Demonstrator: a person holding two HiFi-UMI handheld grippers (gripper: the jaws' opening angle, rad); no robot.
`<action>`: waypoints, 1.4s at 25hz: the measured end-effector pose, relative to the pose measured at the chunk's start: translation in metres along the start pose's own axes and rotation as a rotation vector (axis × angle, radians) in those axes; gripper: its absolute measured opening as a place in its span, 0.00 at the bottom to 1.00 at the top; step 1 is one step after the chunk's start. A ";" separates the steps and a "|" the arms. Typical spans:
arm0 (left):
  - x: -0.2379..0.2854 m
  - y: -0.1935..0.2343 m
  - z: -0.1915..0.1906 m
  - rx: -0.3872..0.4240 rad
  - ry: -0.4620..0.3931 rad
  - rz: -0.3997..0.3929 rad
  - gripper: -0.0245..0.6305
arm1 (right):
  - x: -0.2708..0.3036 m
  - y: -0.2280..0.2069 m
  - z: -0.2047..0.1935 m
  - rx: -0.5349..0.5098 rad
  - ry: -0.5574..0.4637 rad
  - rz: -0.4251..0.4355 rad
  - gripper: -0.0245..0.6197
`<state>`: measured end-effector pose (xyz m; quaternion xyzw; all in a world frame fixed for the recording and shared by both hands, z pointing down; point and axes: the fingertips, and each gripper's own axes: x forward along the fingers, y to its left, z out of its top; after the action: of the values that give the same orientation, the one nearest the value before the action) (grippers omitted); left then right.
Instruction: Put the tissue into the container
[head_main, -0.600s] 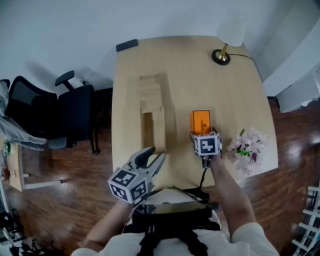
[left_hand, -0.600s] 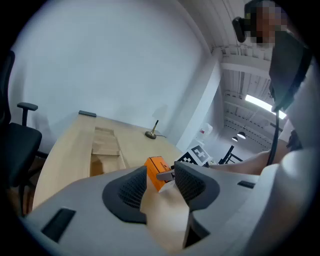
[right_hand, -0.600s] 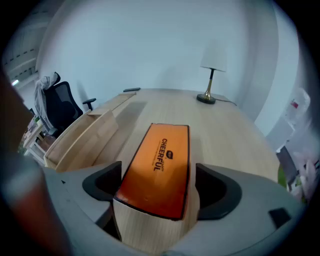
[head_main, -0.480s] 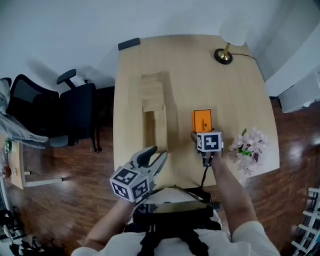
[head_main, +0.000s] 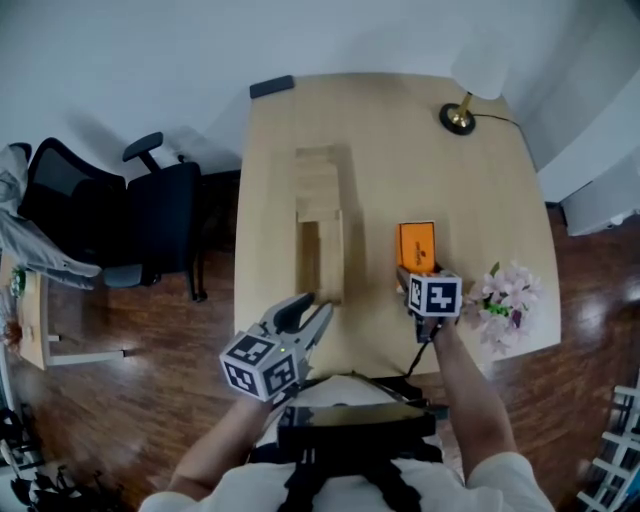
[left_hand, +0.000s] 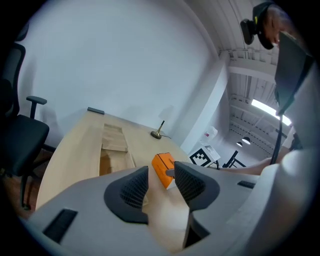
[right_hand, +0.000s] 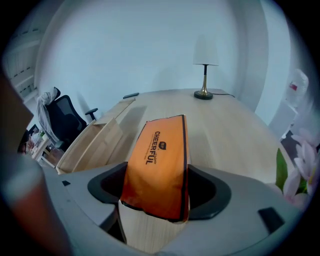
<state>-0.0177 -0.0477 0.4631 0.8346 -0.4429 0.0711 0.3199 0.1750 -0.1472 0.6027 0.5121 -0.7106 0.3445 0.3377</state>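
An orange tissue pack (head_main: 417, 245) lies on the wooden table (head_main: 480, 200), right of centre. My right gripper (head_main: 418, 272) is at its near end, and in the right gripper view the pack (right_hand: 160, 160) fills the gap between the jaws, with a pad against each side. The container is a long open wooden box (head_main: 320, 235) lying left of the pack, also seen in the left gripper view (left_hand: 112, 150). My left gripper (head_main: 308, 315) hovers at the table's near edge, open, with nothing between its pads (left_hand: 135, 187).
A table lamp (head_main: 465, 110) stands at the far right corner. Pink flowers (head_main: 505, 300) sit close to the right of my right gripper. A small black object (head_main: 272, 87) lies at the far edge. A black office chair (head_main: 150, 225) stands left of the table.
The head view has shifted, so the whole scene sits a little further right. Neither gripper nor the tissue pack has visibly moved on the table.
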 end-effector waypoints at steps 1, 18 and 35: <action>-0.002 0.002 0.001 -0.001 -0.004 0.004 0.29 | -0.006 0.001 0.006 0.001 -0.024 -0.002 0.61; -0.047 0.043 0.002 -0.008 -0.032 0.007 0.29 | -0.057 0.129 0.077 -0.037 -0.161 0.137 0.61; -0.079 0.087 0.012 -0.005 -0.056 0.043 0.29 | -0.017 0.207 0.057 -0.022 -0.110 0.141 0.61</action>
<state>-0.1348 -0.0349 0.4632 0.8258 -0.4695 0.0533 0.3078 -0.0273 -0.1372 0.5283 0.4755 -0.7660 0.3310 0.2786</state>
